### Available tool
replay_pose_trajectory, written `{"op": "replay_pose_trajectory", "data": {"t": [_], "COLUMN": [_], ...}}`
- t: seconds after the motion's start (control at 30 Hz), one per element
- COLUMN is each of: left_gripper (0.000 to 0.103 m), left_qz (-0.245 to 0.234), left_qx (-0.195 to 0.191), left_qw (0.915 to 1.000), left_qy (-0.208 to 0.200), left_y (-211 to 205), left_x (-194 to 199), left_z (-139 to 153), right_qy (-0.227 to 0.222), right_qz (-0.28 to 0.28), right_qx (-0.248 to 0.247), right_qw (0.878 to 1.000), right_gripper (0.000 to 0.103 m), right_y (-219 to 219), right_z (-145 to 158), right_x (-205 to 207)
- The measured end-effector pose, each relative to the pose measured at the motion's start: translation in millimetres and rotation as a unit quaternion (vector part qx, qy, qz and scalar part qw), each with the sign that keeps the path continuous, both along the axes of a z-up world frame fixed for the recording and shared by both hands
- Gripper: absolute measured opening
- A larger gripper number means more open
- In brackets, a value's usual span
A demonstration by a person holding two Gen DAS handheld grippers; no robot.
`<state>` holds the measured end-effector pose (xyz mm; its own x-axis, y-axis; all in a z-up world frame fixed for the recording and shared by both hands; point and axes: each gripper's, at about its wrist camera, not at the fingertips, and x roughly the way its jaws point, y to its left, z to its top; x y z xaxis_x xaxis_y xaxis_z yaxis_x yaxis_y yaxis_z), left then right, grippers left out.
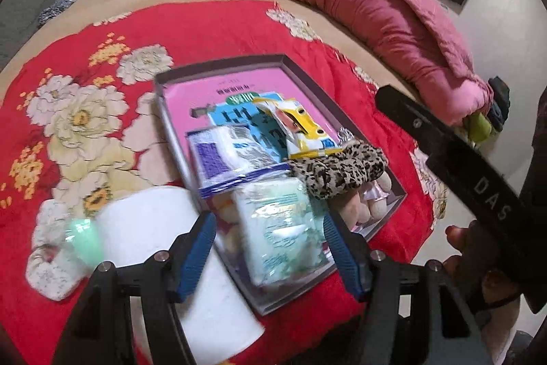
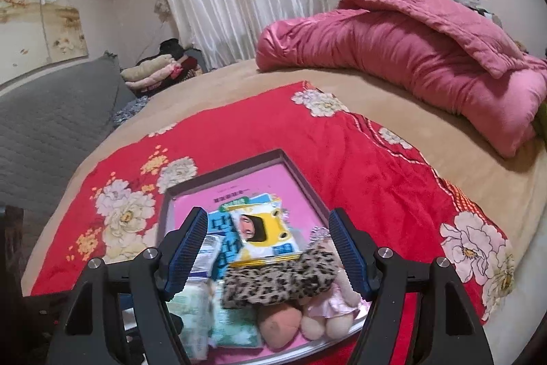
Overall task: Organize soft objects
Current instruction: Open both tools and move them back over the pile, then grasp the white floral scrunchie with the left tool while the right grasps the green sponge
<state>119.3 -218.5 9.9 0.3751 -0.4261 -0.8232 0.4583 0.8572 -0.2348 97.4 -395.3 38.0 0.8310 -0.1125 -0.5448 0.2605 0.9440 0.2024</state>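
Now both jaws gape empty: left hand-held gripper [image 1: 270, 248] over the tissue pack [image 1: 282, 228], right hand-held gripper [image 2: 268, 248] over the leopard cloth [image 2: 280, 276] in the tray [image 1: 218, 65].

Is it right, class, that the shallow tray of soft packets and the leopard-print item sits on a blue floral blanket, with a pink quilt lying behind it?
Not quite: the floral blanket is red, not blue, as the right wrist view shows. The tray, the leopard-print item and the pink quilt behind are as stated.
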Motion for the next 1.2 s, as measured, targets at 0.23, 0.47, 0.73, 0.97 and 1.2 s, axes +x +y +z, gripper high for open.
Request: {"op": "replay_pose_trajectory", "data": {"t": [0.23, 0.47, 0.73, 0.97, 1.2], "left_gripper": [0.065, 0.065, 0.065, 0.065, 0.065], "left_qz": [0.058, 0.137, 0.198, 0.207, 0.211], "left_qx": [-0.009, -0.010, -0.014, -0.012, -0.023], "left_qw": [0.9980, 0.9901, 0.9800, 0.9761, 0.9735], "left_qy": [-0.024, -0.032, 0.011, 0.065, 0.085], "left_y": [67, 155, 224, 243, 247], "left_x": [-1, 8, 21, 35, 46], "left_z": [26, 35, 1, -42, -65], "right_qy": [-0.010, -0.010, 0.020, 0.065, 0.106], "right_qz": [0.062, 0.144, 0.260, 0.319, 0.341], "right_qx": [-0.033, -0.082, -0.143, -0.229, -0.286], "right_qw": [0.997, 0.986, 0.955, 0.917, 0.889], "right_gripper": [0.075, 0.075, 0.075, 0.075, 0.075], "right_y": [53, 123, 213, 270, 295], "right_z": [21, 31, 16, -18, -50], "right_x": [3, 7, 13, 20, 33]}}
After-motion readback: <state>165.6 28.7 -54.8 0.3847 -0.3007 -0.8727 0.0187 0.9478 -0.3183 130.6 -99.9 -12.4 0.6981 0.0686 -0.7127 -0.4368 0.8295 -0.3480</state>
